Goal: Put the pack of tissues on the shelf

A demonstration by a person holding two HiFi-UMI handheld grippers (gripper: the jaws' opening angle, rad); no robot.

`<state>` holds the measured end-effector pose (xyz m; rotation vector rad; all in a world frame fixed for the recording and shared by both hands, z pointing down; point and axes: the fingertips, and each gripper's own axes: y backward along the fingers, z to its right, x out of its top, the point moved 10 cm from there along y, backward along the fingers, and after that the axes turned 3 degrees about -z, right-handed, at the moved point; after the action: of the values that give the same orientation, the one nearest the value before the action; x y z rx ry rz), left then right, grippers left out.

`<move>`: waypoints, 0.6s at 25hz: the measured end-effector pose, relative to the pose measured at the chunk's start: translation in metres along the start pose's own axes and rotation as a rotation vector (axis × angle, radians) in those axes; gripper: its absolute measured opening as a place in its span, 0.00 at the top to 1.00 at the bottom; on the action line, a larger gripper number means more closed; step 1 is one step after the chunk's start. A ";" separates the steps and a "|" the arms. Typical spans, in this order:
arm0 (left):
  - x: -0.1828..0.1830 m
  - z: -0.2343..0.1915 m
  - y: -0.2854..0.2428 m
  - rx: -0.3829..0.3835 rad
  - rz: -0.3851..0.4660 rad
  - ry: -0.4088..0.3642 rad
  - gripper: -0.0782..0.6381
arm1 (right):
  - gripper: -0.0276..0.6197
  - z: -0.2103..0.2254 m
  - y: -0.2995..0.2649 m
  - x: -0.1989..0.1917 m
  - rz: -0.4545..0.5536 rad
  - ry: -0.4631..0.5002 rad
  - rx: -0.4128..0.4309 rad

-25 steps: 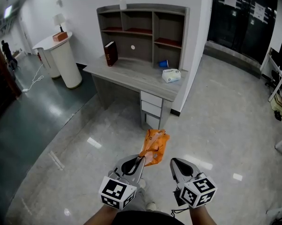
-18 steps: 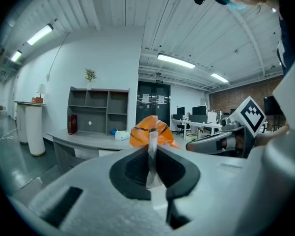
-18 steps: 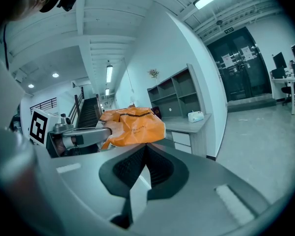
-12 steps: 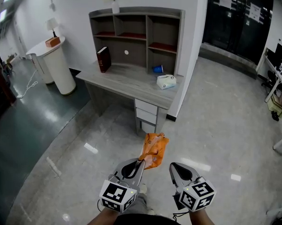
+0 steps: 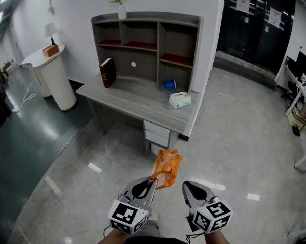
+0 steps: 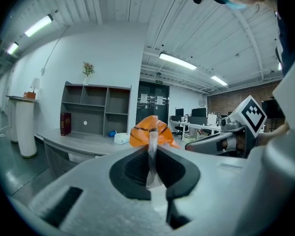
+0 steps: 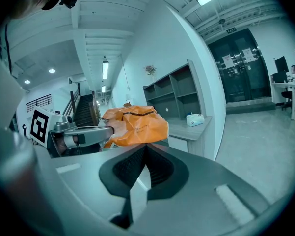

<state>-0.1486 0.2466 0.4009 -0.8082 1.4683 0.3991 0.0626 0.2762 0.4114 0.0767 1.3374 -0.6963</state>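
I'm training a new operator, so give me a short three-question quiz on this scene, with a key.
1. True or false: the left gripper is shut on the orange plastic bag.
2. Multiple choice: the pack of tissues lies A) on the desktop, B) in a shelf compartment, C) on the floor.
3. Fill in: the flower vase stands on ___ of the shelf unit.
Key: 1 true; 2 A; 3 top.

Bright strip lights (image 6: 176,61), glare on floor (image 5: 234,136), fisheye w/ dark corners.
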 end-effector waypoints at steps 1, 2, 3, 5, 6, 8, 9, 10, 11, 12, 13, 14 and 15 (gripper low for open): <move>0.002 -0.005 -0.005 -0.003 -0.001 0.001 0.89 | 0.95 0.002 -0.006 0.003 -0.001 0.002 -0.001; 0.003 -0.010 -0.009 -0.007 -0.001 0.000 0.89 | 0.95 0.005 -0.011 0.006 -0.001 0.002 -0.003; 0.005 -0.015 -0.014 -0.012 -0.001 -0.001 0.89 | 0.95 0.007 -0.017 0.008 -0.002 0.000 -0.004; 0.005 -0.025 -0.023 -0.019 -0.003 -0.001 0.89 | 0.95 0.012 -0.029 0.013 -0.007 -0.002 -0.008; 0.006 -0.031 -0.027 -0.020 -0.003 0.001 0.89 | 0.95 0.014 -0.035 0.016 -0.010 -0.002 -0.009; 0.007 -0.041 -0.033 -0.016 -0.006 0.008 0.89 | 0.95 0.018 -0.047 0.021 -0.016 -0.002 -0.009; 0.008 -0.046 -0.035 -0.015 -0.008 0.013 0.89 | 0.95 0.019 -0.053 0.023 -0.019 -0.001 -0.009; 0.009 -0.051 -0.038 -0.014 -0.010 0.015 0.89 | 0.95 0.020 -0.058 0.025 -0.021 -0.001 -0.009; 0.011 -0.057 -0.040 -0.014 -0.012 0.012 0.89 | 0.95 0.021 -0.064 0.026 -0.022 -0.001 -0.009; 0.012 -0.063 -0.042 -0.014 -0.012 0.009 0.89 | 0.95 0.021 -0.070 0.028 -0.024 -0.001 -0.010; 0.012 -0.068 -0.045 -0.014 -0.012 0.008 0.89 | 0.95 0.022 -0.075 0.030 -0.025 -0.001 -0.011; 0.013 -0.072 -0.047 -0.014 -0.011 0.007 0.89 | 0.95 0.023 -0.079 0.032 -0.027 -0.002 -0.012; 0.014 -0.077 -0.049 -0.014 -0.010 0.002 0.89 | 0.95 0.024 -0.084 0.033 -0.028 -0.003 -0.013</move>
<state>-0.1683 0.1566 0.4060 -0.8275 1.4643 0.4017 0.0434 0.1845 0.4156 0.0464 1.3425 -0.7104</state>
